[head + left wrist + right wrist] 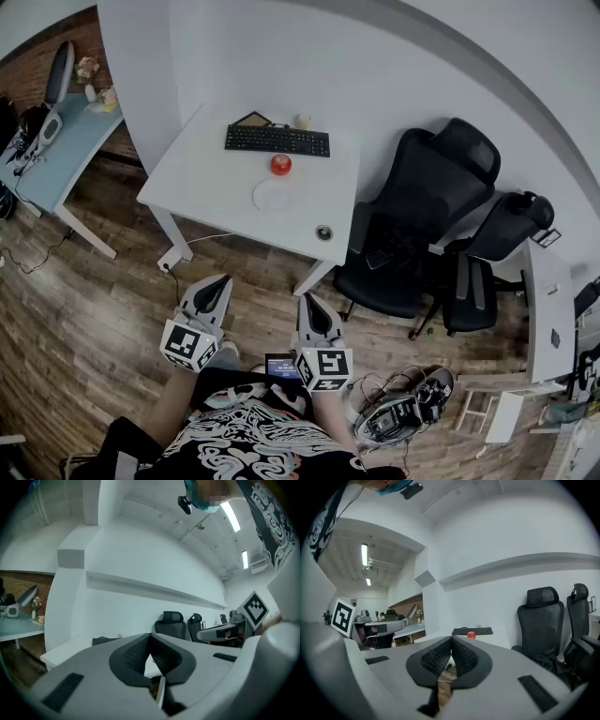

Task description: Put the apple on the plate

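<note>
Resting on the desk (202, 164) just beyond the bare plate (273, 196), the apple (280, 165).

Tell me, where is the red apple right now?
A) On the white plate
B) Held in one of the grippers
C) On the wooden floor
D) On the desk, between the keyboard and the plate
D: the apple sits on the white desk between the keyboard and the empty plate, while the left gripper and right gripper are shut with nothing in them, short of the desk.
</note>
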### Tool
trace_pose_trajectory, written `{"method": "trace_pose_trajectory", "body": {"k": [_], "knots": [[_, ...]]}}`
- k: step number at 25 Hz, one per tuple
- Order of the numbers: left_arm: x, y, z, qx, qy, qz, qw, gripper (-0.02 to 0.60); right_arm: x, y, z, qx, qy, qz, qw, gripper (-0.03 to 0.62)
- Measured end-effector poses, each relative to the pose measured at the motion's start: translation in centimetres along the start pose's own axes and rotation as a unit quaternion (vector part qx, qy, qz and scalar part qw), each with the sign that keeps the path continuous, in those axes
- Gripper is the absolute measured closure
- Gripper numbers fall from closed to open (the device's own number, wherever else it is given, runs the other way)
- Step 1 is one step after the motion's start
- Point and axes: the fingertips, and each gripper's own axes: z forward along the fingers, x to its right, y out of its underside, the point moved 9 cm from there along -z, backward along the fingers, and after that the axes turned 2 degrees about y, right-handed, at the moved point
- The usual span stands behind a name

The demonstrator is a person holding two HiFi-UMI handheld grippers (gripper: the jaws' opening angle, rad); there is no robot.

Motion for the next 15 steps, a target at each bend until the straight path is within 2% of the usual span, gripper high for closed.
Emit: {"method": "trace_pose_trajectory", "body": {"k": [4, 9, 15], "knots": [[0.1, 0.1, -0.6, 0.01, -0.018, 0.027, 0.9994, 0.569, 0.2, 0.1, -0.5, 0.004, 0.005, 0.003, 1.0, 0.565], [-0.5, -0.1, -0.5, 0.004, -0.04, 0.017, 0.999, 0.569, 0.8, -0.1, -0.8, 0.01, 0.01, 0.006, 1.0, 0.565], [-0.4, 0.1, -0.4, 0.001, -0.045, 0.011, 0.9989, 0.569, 1.1, 0.0, -1.1, 0.032, -0.03, 0.046, 0.998, 0.563]]}}
